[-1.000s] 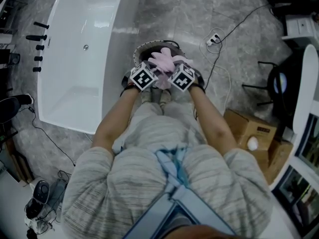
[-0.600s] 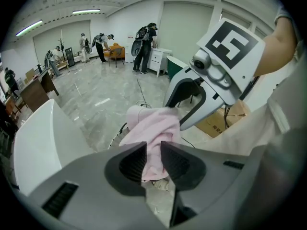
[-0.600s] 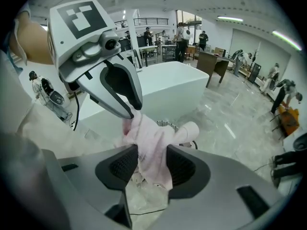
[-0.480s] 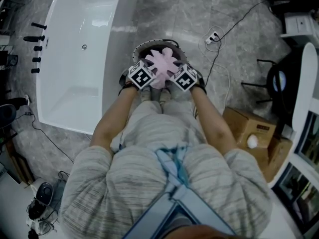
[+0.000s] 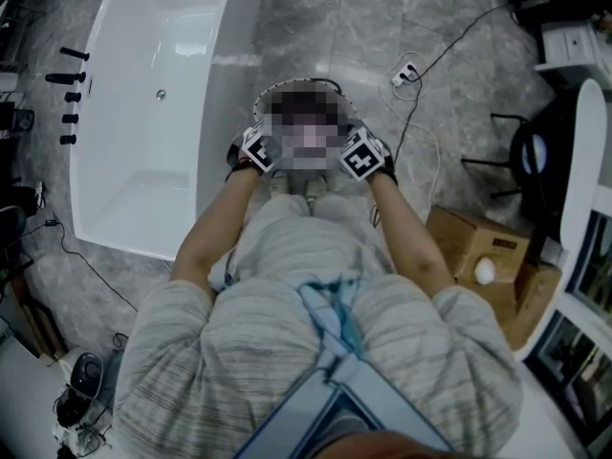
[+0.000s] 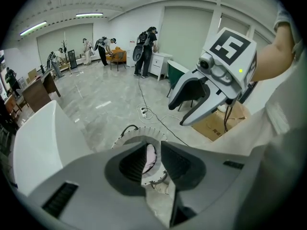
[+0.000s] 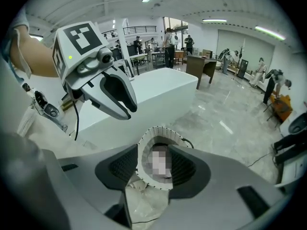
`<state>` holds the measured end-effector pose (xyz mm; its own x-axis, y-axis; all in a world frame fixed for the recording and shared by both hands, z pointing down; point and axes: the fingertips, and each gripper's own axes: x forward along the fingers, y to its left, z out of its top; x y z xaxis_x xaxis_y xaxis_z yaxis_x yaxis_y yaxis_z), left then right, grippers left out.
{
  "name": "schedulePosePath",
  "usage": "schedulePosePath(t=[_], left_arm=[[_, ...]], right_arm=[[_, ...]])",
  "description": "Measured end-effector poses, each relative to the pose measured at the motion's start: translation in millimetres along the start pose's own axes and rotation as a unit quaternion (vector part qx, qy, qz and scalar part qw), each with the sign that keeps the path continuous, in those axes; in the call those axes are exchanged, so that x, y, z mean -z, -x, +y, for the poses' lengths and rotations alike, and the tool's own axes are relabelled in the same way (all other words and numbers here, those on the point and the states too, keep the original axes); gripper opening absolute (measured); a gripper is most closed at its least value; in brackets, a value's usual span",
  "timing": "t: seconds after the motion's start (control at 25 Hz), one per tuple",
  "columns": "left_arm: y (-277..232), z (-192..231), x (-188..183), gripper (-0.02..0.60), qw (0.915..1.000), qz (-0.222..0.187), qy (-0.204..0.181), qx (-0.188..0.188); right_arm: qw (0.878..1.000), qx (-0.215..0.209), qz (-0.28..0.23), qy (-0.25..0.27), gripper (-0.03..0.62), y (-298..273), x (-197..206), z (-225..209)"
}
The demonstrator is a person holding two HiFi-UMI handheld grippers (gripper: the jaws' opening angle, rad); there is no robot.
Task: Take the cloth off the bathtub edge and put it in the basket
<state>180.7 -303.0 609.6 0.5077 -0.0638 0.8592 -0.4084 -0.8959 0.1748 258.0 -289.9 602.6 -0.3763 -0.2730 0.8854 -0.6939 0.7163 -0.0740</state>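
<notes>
From the head view, the person stands over a round basket (image 5: 287,86) on the grey marble floor (image 5: 316,17), just beside the outer wall of the white bathtub (image 5: 229,84). The left gripper (image 5: 271,146) and the right gripper (image 5: 356,153) hang at the basket's near rim, one on each side, both tilted steeply down into it. The inside of the basket cannot be made out here. A cardboard box (image 5: 473,247) sits to the right of the person, and a power strip (image 5: 406,73) with its cable lies beyond the basket. In the left gripper view, that gripper's jaws stand a narrow gap apart and clamp nothing. Through the gap the pink cloth (image 6: 150,156) shows, lying down inside the basket. The other gripper hangs upper right with its fingers spread. In the right gripper view, the jaws are parted wider and are likewise released. The basket's white, stitched rim and hollow fill the space between them, and the bathtub rises behind.
</notes>
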Motion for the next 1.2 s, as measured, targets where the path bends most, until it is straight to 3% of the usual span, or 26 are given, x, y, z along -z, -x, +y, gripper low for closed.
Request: schedulePosePath(t=[0.28,0.48,0.68,0.92,1.2], left_arm=[[15.4,2.4,-12.1,0.075,0.9993,-0.035,0.01,-0.005],[42.1,-1.6,-42.2,0.075,0.9923,-0.115,0.046,-0.001],[79.5,-1.2,-63.3,0.075,0.9831,-0.177,0.043,-0.016],[132.8,-20.4,-84.7,0.075,0.9541,-0.292,0.065,0.014],[194.5,-41.5,-112.2,0.075,0.9233,-0.384,0.013,0.016]], right_arm=[[0.999,-0.006,-0.031,-0.021,0.167,14.1,-13.3,3.1],[0.992,-0.024,-0.108,-0.068,0.167,36.9,-34.9,1.6],[0.984,-0.027,-0.16,-0.073,0.167,68.1,-58.4,-0.3],[0.967,-0.048,-0.245,-0.056,0.166,117.5,-87.3,20.7],[0.948,-0.057,-0.312,-0.035,0.166,165.2,-109.7,41.4]])
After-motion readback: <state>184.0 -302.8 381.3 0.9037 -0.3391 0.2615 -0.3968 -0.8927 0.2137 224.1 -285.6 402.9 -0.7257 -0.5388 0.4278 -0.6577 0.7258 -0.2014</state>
